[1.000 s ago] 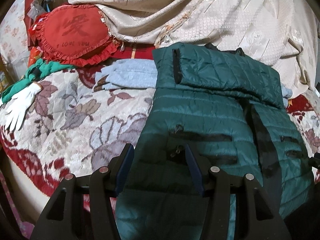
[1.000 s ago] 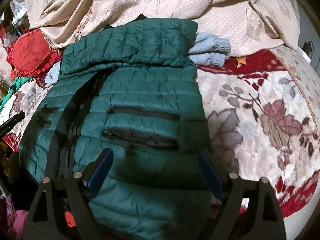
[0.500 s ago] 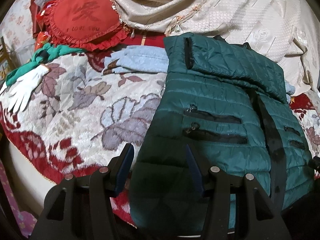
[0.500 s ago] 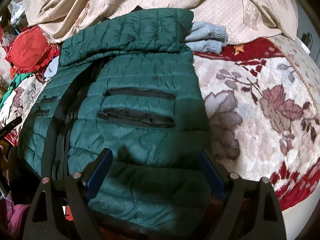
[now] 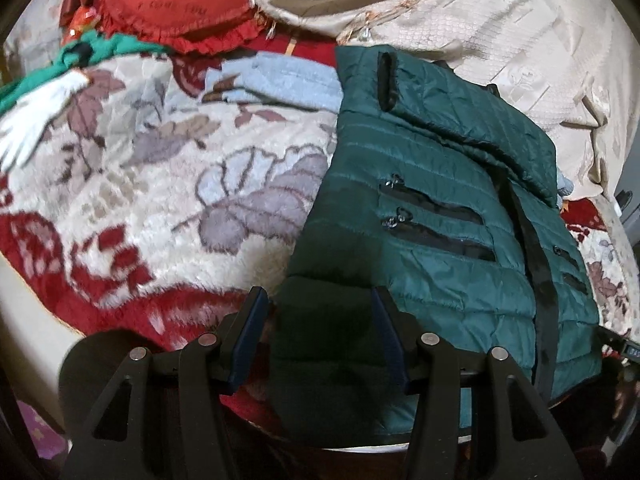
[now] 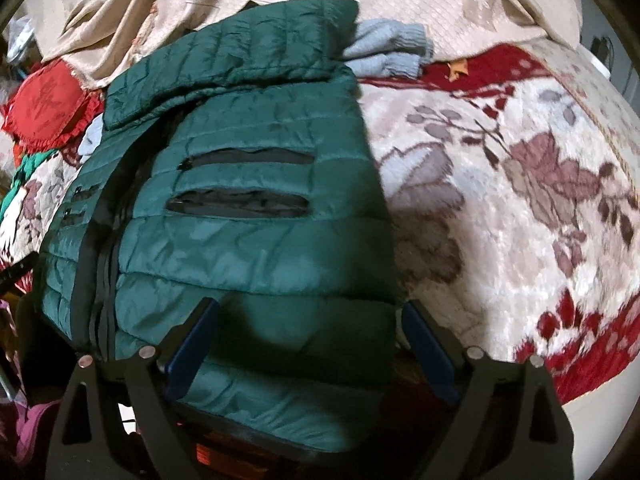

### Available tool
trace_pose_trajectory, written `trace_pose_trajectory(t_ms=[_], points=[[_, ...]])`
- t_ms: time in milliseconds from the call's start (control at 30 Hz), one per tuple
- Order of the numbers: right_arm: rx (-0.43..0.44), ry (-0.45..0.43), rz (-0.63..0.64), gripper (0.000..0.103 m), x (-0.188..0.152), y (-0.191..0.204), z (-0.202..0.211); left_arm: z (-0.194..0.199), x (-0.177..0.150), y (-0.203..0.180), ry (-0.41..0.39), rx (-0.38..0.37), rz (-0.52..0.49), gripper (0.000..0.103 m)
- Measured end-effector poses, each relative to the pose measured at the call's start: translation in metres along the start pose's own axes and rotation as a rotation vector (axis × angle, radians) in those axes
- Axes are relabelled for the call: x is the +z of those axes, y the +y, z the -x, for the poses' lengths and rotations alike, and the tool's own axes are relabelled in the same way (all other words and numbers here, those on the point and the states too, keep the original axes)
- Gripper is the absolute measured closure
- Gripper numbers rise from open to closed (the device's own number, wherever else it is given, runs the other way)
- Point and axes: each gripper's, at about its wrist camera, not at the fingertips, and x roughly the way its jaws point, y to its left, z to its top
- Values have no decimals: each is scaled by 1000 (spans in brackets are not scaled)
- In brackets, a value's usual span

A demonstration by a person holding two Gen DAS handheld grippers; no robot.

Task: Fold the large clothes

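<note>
A dark green quilted puffer jacket (image 5: 436,216) lies front-up on a floral bed blanket, its top part folded down across the chest; it also shows in the right wrist view (image 6: 248,216). Its bottom hem hangs over the bed's near edge. My left gripper (image 5: 318,312) is open, its blue-padded fingers either side of the hem's left corner. My right gripper (image 6: 308,328) is open wide, its fingers either side of the hem's right part. Neither is closed on the fabric.
A light blue knit garment (image 5: 280,80) lies under the jacket's top; it also shows in the right wrist view (image 6: 392,48). A red heart cushion (image 5: 180,4), a green and white cloth (image 5: 48,92) and a beige quilt (image 5: 500,20) lie at the back. The floral blanket (image 6: 520,184) extends right.
Both grippers have drawn back toward the bed's near edge, from over the jacket's middle to its hem. The jacket has not moved. Both grippers stay open.
</note>
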Motion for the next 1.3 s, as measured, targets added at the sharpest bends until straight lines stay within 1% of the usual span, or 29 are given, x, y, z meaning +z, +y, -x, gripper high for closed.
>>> trace_pose_trajectory(t_ms=[67, 267, 400, 533, 633, 733, 933, 1033, 1133, 1200, 1233, 1300], points=[[6, 7, -23, 8, -1, -5, -2, -8, -3, 2, 31, -18, 12, 67], [35, 25, -75, 7, 0, -17, -12, -18, -7, 0, 34, -16, 13, 59], [42, 37, -87, 5, 0, -23, -18, -19, -5, 1, 48, -17, 18, 59], [61, 35, -95, 5, 1, -25, -21, -15, -5, 4, 39, -15, 34, 59], [94, 54, -78, 5, 0, -22, -25, -16, -7, 1, 39, 2, 14, 59], [97, 59, -54, 4, -1, -17, -27, -17, -10, -2, 32, 20, -8, 59], [107, 74, -53, 0, 0, -17, -32, -19, -11, -2, 27, 16, -10, 58], [102, 75, -54, 0, 0, -16, -31, -17, -12, 0, 37, -5, -9, 58], [108, 82, -55, 0, -1, -16, -31, -12, -9, 16, 48, -74, 67, 58], [116, 88, -50, 0, -2, -15, -31, -12, -7, 22, 55, -103, 109, 58], [120, 89, -48, 0, -2, -15, -31, -13, -8, 21, 57, -103, 112, 58], [128, 86, -47, 0, -3, -15, -31, -16, -10, 14, 62, -81, 84, 58]])
